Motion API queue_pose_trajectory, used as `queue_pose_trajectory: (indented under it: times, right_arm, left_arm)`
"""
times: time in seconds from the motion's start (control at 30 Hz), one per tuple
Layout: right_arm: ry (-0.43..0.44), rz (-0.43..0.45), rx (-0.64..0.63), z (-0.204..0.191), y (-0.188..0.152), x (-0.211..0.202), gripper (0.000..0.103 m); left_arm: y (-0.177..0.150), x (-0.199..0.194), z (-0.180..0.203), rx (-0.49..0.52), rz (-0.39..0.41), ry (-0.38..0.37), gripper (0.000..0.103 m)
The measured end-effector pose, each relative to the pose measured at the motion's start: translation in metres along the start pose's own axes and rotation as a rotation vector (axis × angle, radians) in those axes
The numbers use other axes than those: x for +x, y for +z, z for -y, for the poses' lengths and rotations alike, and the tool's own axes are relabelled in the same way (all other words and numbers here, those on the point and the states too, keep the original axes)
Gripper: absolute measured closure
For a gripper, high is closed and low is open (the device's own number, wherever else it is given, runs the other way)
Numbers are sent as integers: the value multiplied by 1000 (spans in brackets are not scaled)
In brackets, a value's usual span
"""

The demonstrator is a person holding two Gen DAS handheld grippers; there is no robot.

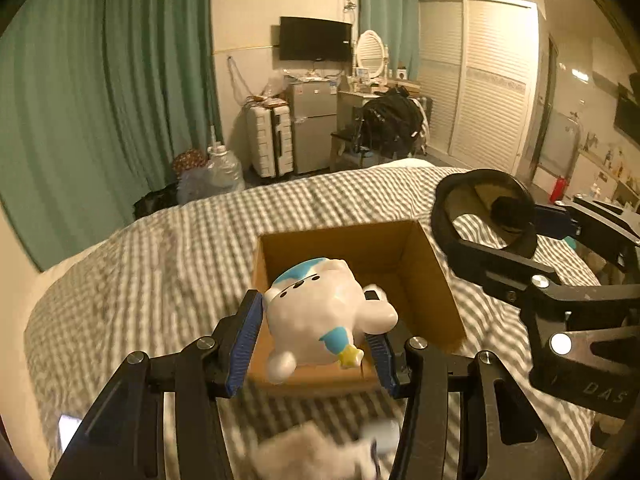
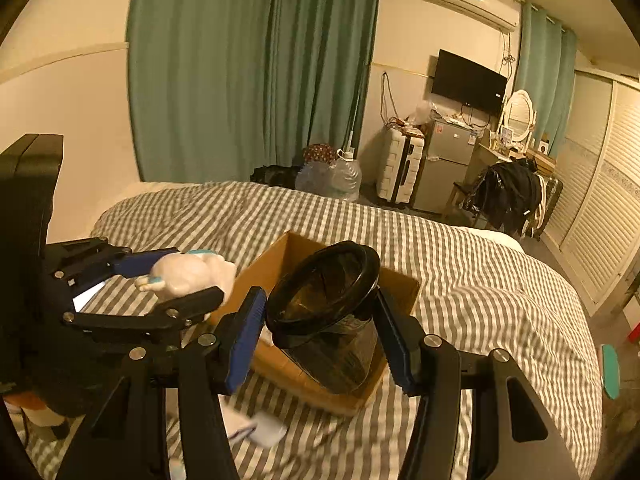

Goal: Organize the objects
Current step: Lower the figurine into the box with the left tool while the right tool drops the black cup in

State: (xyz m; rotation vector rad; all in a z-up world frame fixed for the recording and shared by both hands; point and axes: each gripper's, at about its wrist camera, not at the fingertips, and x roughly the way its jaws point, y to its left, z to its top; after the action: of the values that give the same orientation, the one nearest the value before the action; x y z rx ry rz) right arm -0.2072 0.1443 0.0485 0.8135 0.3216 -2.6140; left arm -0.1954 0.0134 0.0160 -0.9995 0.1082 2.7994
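An open cardboard box point(image 1: 424, 280) sits on the striped bed; it also shows in the right wrist view point(image 2: 280, 256). My left gripper point(image 1: 316, 332) is shut on a white and blue toy figure point(image 1: 324, 312) and holds it over the box's near edge. The figure also shows in the right wrist view point(image 2: 188, 274). My right gripper point(image 2: 320, 320) is shut on a dark translucent cup with a black rim point(image 2: 328, 312), held tilted above the box. The cup shows in the left wrist view point(image 1: 486, 208), to the right of the box.
The grey-and-white striped bedcover point(image 1: 180, 256) spreads all around the box. Blurred white items point(image 2: 260, 424) lie on the bed near the box's front edge. A teal object point(image 2: 611, 364) sits at the bed's right edge. Suitcase, fridge and chair stand beyond the bed.
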Motion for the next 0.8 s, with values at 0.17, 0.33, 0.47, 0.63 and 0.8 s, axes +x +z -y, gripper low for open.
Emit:
queue_pose_trajectory:
  times: [0.17,0.33,0.47,0.63,0.8]
  right_arm:
    - [8,-21,51,28,19,58,48]
    - [17,-84,58,46,15,120,48]
    - [36,-121,81,53,-5,148,47]
    - [29,-112,130,66,-13,144,29]
    - [-4,-28,155,68,5,94,25]
  left_arm:
    - [15,69,-11,0,-50,-35,51]
    - [8,119,-13,47,-101,-34,51]
    - [1,139,-14,60,-130,-46,49]
    - [0,129,-15,54,-134,-16,28]
    - [11,80,-17,34,-75,-10,20]
